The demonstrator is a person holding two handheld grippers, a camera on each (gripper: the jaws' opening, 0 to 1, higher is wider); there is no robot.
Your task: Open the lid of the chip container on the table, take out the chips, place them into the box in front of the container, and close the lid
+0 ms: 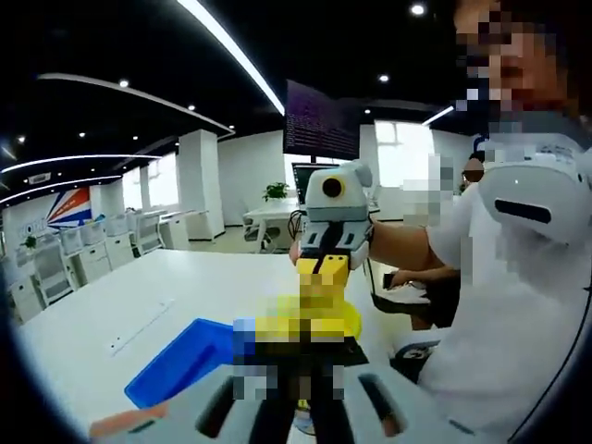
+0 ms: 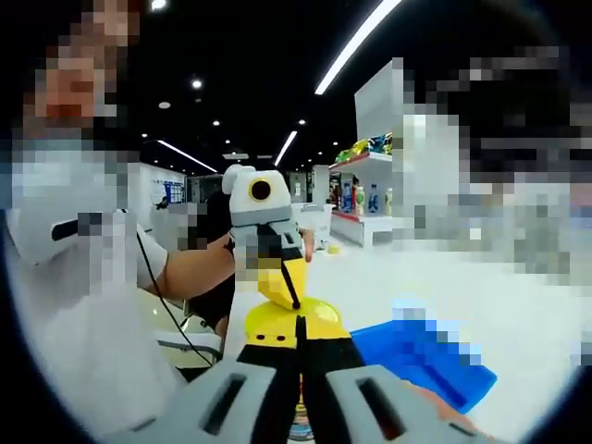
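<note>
1. Right up close in the left gripper view, the left gripper (image 1: pixel 301 393) points forward from the bottom edge, its jaws drawn in tight around the top of the chip container (image 1: pixel 303 421), of which a small sliver peeks out between them.
2. Just past those jaws sits the yellow lid (image 1: pixel 310 319), partly hidden by a mosaic patch, so I cannot tell exactly where its rim ends.
3. Facing it comes the right gripper (image 1: pixel 322 273), yellow-tipped fingers angled down onto the lid, a person's hand (image 1: pixel 370 242) behind it and the forearm stretching away to the right.
4. Over to the right gripper view: the right gripper (image 2: pixel 300 347) has its dark jaws pressed together, pinching the near edge of the yellow lid (image 2: pixel 294 322).
5. Opposite, the left gripper (image 2: pixel 279 285) tilts downward onto the lid from behind, held by a hand with the arm bent back toward a white sleeve.
6. Container label just shows at the bottom between the jaws, chip container (image 2: pixel 301 427) held above the white table (image 2: pixel 518 305).
7. Blue box (image 1: pixel 180 361) lies on the white table (image 1: pixel 111 305) just beside the container, open side up; it also appears as blue box (image 2: pixel 421 361).
</note>
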